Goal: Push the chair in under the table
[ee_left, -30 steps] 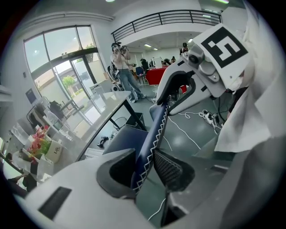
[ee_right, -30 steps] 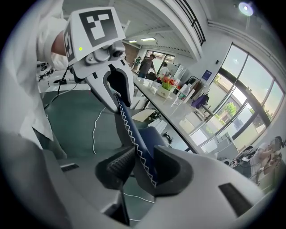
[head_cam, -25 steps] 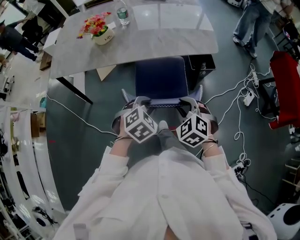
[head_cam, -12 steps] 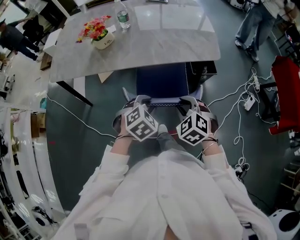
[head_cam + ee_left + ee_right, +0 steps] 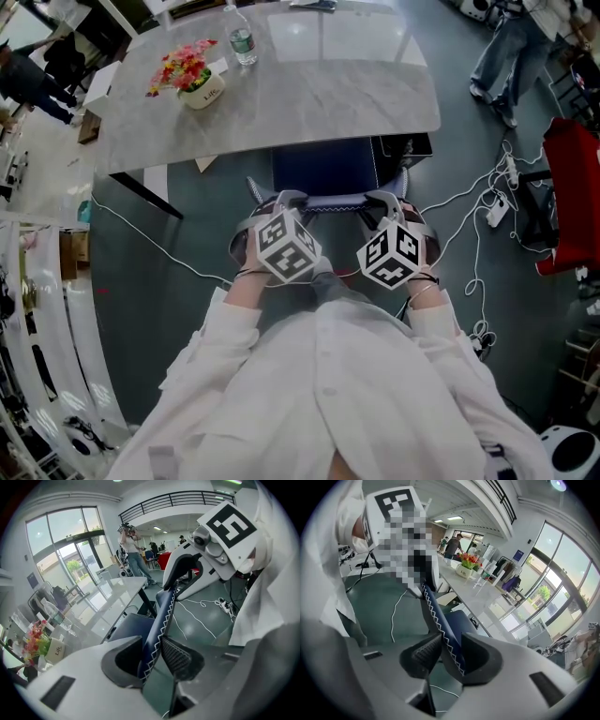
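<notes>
The dark blue chair (image 5: 323,169) stands in front of me, its seat partly under the grey marble table (image 5: 309,89). Its backrest, edged with white zigzag stitching (image 5: 159,616), runs between both grippers. My left gripper (image 5: 281,200) is shut on the left end of the backrest's top edge; in the left gripper view, the left gripper (image 5: 152,656) has the padded edge pinched between its pads. My right gripper (image 5: 380,200) is shut on the right end, and in the right gripper view the right gripper (image 5: 447,656) clamps the backrest (image 5: 440,627) the same way.
A flower pot (image 5: 192,77) and a water bottle (image 5: 242,42) stand on the table's far left. A black box (image 5: 405,145) sits under the table's right side. White cables and a power strip (image 5: 492,211) lie on the floor at right, near a red chair (image 5: 572,183). A person (image 5: 506,42) stands at the far right.
The chair has slid further under the table, so less of the seat shows. Both grippers have moved forward with the backrest, still clamped on it.
</notes>
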### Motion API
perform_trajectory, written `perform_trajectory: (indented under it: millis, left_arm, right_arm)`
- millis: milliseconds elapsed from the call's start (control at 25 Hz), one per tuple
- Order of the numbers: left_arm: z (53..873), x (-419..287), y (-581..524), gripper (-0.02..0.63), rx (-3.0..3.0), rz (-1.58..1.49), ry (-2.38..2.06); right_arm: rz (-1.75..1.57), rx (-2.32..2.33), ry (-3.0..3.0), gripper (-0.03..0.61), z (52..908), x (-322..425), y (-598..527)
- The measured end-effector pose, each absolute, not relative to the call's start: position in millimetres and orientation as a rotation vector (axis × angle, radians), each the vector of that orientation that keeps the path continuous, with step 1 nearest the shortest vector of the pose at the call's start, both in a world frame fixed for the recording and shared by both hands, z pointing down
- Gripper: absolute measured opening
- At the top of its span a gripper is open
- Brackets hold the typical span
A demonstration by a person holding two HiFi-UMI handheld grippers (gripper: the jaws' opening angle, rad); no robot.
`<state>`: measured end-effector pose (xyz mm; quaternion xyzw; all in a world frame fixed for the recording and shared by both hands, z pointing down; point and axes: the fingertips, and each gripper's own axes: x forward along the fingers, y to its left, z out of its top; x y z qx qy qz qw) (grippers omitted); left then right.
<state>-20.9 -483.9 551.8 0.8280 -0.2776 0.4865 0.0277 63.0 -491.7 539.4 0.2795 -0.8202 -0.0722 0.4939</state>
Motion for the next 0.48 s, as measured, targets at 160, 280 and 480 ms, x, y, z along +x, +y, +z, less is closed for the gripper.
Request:
perform_trajectory:
  millis: [160, 280, 480]
  left_arm:
    - [550.5, -13.0, -498.9, 0.13, 2.569, 1.488, -0.86]
    - [550.5, -0.5, -507.5, 0.129, 2.584, 1.456, -0.838]
    - [550.7, 18.6, -517.2, 0.129, 2.608, 1.397, -0.789]
  right_arm:
    - [-0.184, 0.694, -1.962, 0.129, 538.5, 70.8, -507.9]
    - [-0.184, 0.705, -1.935, 0.129, 538.5, 82.6, -519.0]
    - [-0.175, 0.724, -1.904, 0.133, 538.6, 100.4, -533.3]
